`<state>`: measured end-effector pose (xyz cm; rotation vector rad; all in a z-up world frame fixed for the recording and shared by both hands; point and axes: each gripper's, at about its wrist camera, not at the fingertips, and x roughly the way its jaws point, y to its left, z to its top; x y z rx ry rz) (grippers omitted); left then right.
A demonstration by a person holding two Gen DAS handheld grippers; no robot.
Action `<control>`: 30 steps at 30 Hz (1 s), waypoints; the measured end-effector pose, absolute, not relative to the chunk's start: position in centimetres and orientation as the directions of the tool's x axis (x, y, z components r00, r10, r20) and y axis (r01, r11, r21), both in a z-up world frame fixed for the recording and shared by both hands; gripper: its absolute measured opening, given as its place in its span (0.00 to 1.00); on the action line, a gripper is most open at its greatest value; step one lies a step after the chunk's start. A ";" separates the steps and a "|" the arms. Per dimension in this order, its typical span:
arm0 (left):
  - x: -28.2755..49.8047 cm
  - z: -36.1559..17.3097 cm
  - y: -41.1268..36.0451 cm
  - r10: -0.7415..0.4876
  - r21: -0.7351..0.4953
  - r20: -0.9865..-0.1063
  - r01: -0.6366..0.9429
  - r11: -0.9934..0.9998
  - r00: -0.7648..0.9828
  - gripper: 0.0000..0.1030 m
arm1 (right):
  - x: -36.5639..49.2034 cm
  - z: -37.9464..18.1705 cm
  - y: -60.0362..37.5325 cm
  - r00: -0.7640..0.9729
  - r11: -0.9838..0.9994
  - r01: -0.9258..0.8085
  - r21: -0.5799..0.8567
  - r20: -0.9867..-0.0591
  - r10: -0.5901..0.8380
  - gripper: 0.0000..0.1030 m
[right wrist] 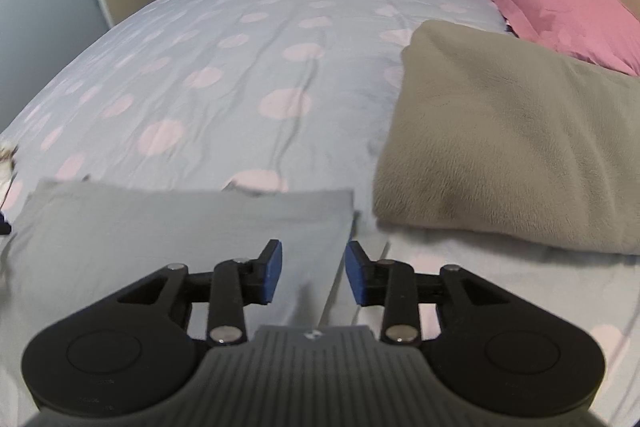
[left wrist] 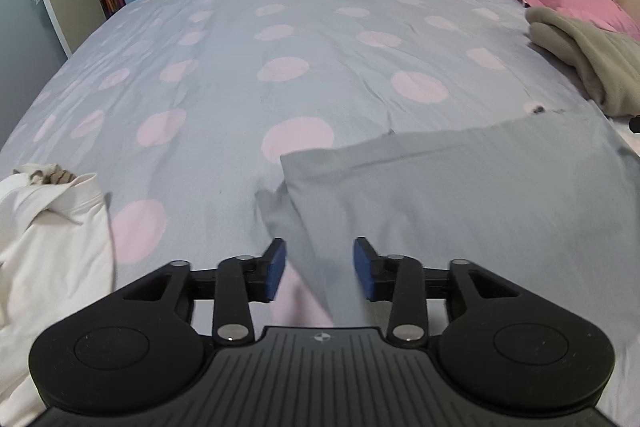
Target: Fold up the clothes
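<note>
- The grey garment [left wrist: 460, 187] lay flat on the dotted bedcover [left wrist: 280, 27], at the near edge of the bed, already folded into a rough rectangle with a straight far edge.
- The left gripper [left wrist: 320, 269] hung over the garment's left end, its blue pads apart; cloth showed between them, but neither pad pressed on it.
- The right gripper [right wrist: 313, 273] stood over the garment's [right wrist: 180, 227] right edge, its pads likewise apart and holding nothing.
- The cloth looked thin, light and limp: it would likely sag and slide off its fold if lifted by one point.
- Best hold, by my judgement: pinch both near corners, all layers together, and lift evenly.
- A folded brown fleece [right wrist: 512, 155] lay just beside it on the right, near the pink pillow [right wrist: 560, 7]; a white garment [left wrist: 52, 247] lay well apart on the left.
</note>
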<state>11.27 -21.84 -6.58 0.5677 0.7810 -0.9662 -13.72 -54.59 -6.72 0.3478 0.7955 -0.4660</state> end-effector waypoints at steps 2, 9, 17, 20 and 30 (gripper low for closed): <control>10.6 -6.2 -20.7 -0.504 0.082 -0.799 0.889 0.451 0.330 0.38 | -14.8 -6.6 -53.7 0.598 0.848 0.517 0.114 -0.757 -0.263 0.37; 7.9 -5.6 -16.8 -0.528 0.066 -0.809 0.932 0.356 0.259 0.38 | -19.7 -6.4 -50.6 0.601 0.885 0.452 0.109 -0.771 -0.212 0.38; 5.5 -7.1 -13.4 -0.509 0.014 -0.845 0.959 0.283 0.163 0.46 | -24.1 -7.0 -46.5 0.608 0.935 0.336 0.116 -0.785 -0.121 0.39; 4.5 -7.5 -13.0 -0.501 0.030 -0.854 0.973 0.230 0.144 0.48 | -25.4 -7.5 -45.4 0.604 0.954 0.284 0.101 -0.791 -0.096 0.42; 2.0 -10.4 -13.1 -0.427 0.138 -0.888 0.985 0.102 0.168 0.48 | -25.3 -9.6 -43.5 0.545 0.990 0.138 -0.021 -0.833 -0.094 0.42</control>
